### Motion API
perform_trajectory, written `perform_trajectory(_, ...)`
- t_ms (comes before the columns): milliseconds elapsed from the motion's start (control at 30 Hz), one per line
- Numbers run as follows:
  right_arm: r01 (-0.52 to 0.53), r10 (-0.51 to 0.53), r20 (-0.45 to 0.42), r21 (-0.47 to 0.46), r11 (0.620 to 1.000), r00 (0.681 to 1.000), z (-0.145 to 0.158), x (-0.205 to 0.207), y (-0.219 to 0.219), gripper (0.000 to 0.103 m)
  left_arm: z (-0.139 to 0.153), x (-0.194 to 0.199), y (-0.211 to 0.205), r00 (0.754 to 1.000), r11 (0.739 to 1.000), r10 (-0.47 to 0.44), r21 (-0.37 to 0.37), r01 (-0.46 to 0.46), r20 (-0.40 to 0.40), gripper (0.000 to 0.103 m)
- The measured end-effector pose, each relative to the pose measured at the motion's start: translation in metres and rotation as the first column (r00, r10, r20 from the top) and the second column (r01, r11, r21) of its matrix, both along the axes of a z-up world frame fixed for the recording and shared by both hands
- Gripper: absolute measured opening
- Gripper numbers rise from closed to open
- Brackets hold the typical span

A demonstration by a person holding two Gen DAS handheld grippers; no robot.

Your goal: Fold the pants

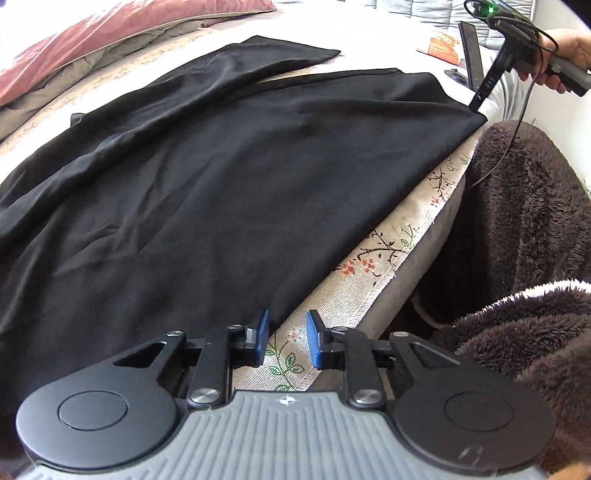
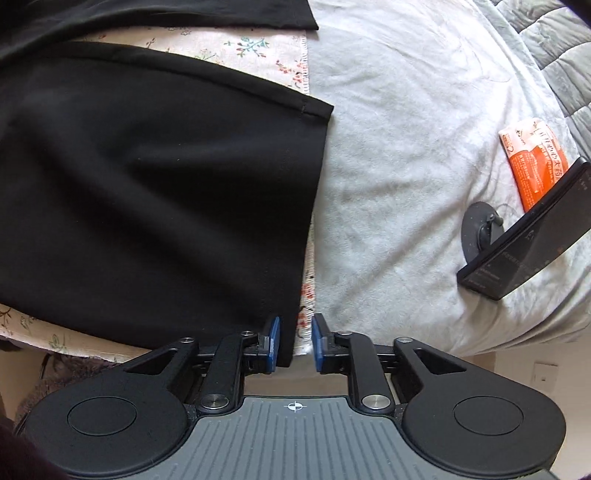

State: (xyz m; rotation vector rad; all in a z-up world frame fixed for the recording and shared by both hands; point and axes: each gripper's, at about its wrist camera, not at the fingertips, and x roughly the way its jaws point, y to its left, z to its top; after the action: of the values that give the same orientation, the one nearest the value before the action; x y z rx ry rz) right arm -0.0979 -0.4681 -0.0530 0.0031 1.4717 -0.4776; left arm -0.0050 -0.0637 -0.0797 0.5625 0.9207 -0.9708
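Black pants [image 1: 207, 177] lie spread flat on a floral cloth [image 1: 373, 266] on the bed, legs running toward the far right. My left gripper [image 1: 286, 341] is open and empty, at the pants' near edge over the floral cloth. My right gripper [image 2: 295, 341] is open, its blue pads either side of the near corner of a pant leg hem [image 2: 288, 332]. The pants fill the left of the right wrist view [image 2: 155, 192]. In the left wrist view the right gripper [image 1: 476, 105] hangs at the far leg corner, held by a hand.
A brown fluffy blanket [image 1: 524, 236] hangs beside the bed at right. A maroon pillow [image 1: 110, 33] lies at the far left. On the grey bedspread [image 2: 399, 147] lie an orange packet [image 2: 532, 162], a black flat device [image 2: 535, 240] and a round black disc [image 2: 480, 229].
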Motion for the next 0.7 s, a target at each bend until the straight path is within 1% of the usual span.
perform_trajectory(33,0.013,-0.013,0.025,-0.003,1.0,1.0,0.007,-0.001,-0.003,0.028,0.004,0.001,0.0,1.0,1.0,-0.012,-0.004,0.012,0.01,0.034)
perform_trajectory(67,0.024,-0.024,0.063,0.0,1.0,0.998,0.014,0.0,-0.007,0.033,0.007,0.004,-0.001,1.0,1.0,-0.017,-0.011,0.017,0.019,0.04)
perform_trajectory(100,0.031,-0.031,0.106,0.006,1.0,0.994,0.023,0.002,-0.011,0.049,0.011,0.007,-0.002,0.999,1.0,-0.015,-0.021,0.016,0.028,0.05)
perform_trajectory(133,0.032,-0.033,0.146,0.007,0.999,0.989,0.031,0.005,-0.012,0.063,0.015,0.012,-0.004,0.999,0.999,-0.008,-0.034,0.009,0.038,0.055)
perform_trajectory(167,0.028,-0.028,0.182,0.003,1.0,0.983,0.036,0.01,-0.014,0.066,0.02,0.018,-0.007,0.999,0.999,0.005,-0.053,-0.002,0.05,0.064)
perform_trajectory(200,0.023,-0.021,0.207,-0.005,1.0,0.978,0.041,0.017,-0.015,0.066,0.024,0.025,-0.011,0.998,0.997,0.021,-0.071,-0.017,0.057,0.068)
perform_trajectory(300,0.021,-0.017,0.27,-0.014,1.0,0.963,0.05,0.042,-0.018,0.066,0.036,0.051,-0.025,0.996,0.991,0.068,-0.12,-0.06,0.058,0.071)
perform_trajectory(367,0.037,-0.04,0.332,0.016,0.999,0.943,0.051,0.063,-0.024,0.066,0.046,0.072,-0.038,0.994,0.985,0.09,-0.152,-0.08,0.061,0.074)
perform_trajectory(433,0.075,-0.092,0.388,0.057,0.996,0.917,0.05,0.08,-0.031,0.066,0.057,0.098,-0.054,0.992,0.979,0.11,-0.178,-0.098,0.058,0.076)
perform_trajectory(467,0.098,-0.125,0.415,0.085,0.992,0.901,0.049,0.089,-0.035,0.066,0.062,0.112,-0.063,0.992,0.976,0.117,-0.192,-0.105,0.053,0.077)
perform_trajectory(533,0.155,-0.206,0.472,0.146,0.977,0.857,0.045,0.102,-0.043,0.066,0.074,0.137,-0.083,0.992,0.97,0.122,-0.217,-0.11,0.043,0.079)
perform_trajectory(600,0.196,-0.29,0.508,0.23,0.953,0.812,0.035,0.112,-0.05,0.066,0.086,0.163,-0.11,0.99,0.964,0.128,-0.241,-0.111,0.054,0.087)
perform_trajectory(633,0.209,-0.32,0.521,0.261,0.942,0.792,0.029,0.118,-0.052,0.066,0.09,0.176,-0.126,0.99,0.962,0.123,-0.251,-0.104,0.063,0.088)
perform_trajectory(700,0.237,-0.359,0.536,0.285,0.929,0.764,0.019,0.129,-0.055,0.066,0.095,0.2,-0.155,0.992,0.962,0.103,-0.26,-0.082,0.068,0.09)
